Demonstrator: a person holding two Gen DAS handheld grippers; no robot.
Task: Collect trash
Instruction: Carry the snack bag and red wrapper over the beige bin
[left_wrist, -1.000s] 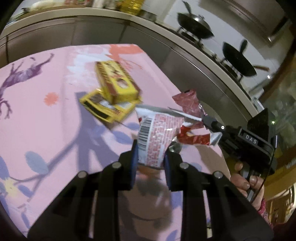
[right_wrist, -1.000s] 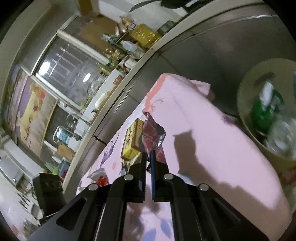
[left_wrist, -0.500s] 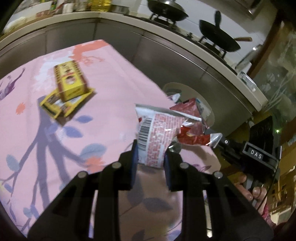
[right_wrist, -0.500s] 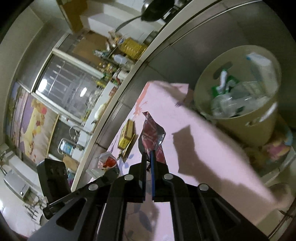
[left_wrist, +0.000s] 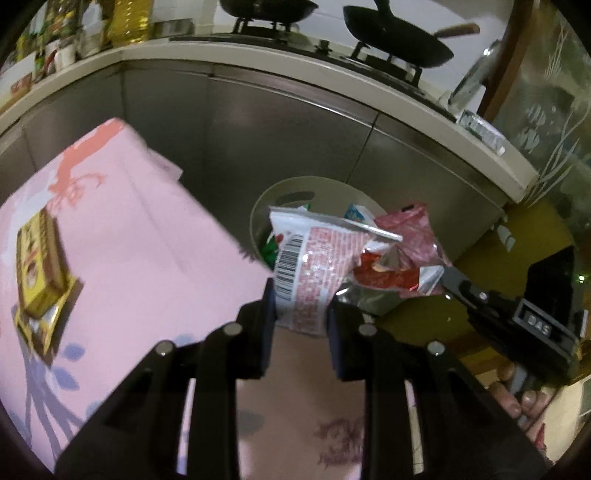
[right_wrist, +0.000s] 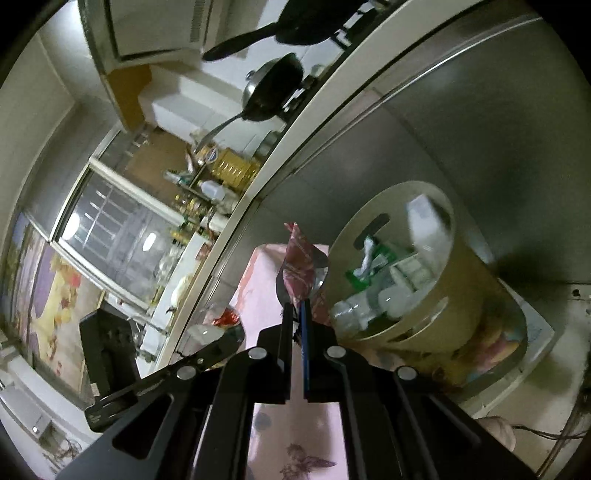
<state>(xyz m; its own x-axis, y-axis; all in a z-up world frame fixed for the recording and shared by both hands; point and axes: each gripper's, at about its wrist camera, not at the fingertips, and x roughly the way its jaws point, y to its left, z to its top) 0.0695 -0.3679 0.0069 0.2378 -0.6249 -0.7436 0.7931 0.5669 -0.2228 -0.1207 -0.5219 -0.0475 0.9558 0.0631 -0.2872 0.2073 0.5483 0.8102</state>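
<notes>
My left gripper is shut on a white and red snack wrapper with a barcode, held past the table's right edge, in front of the beige trash bin. My right gripper is shut on a dark red foil wrapper, held just left of the bin. That red wrapper also shows in the left wrist view, beside the right gripper's body. The bin holds several pieces of trash, among them green and white packets.
Yellow boxes lie on the pink tablecloth at the left. A steel cabinet front stands behind the bin, with black pans on the counter above. The bin stands on a floor mat.
Both grippers have swung right, off the table toward the bin, each carrying its wrapper. The yellow boxes have slid to the far left of the left wrist view. The bin is much nearer.
</notes>
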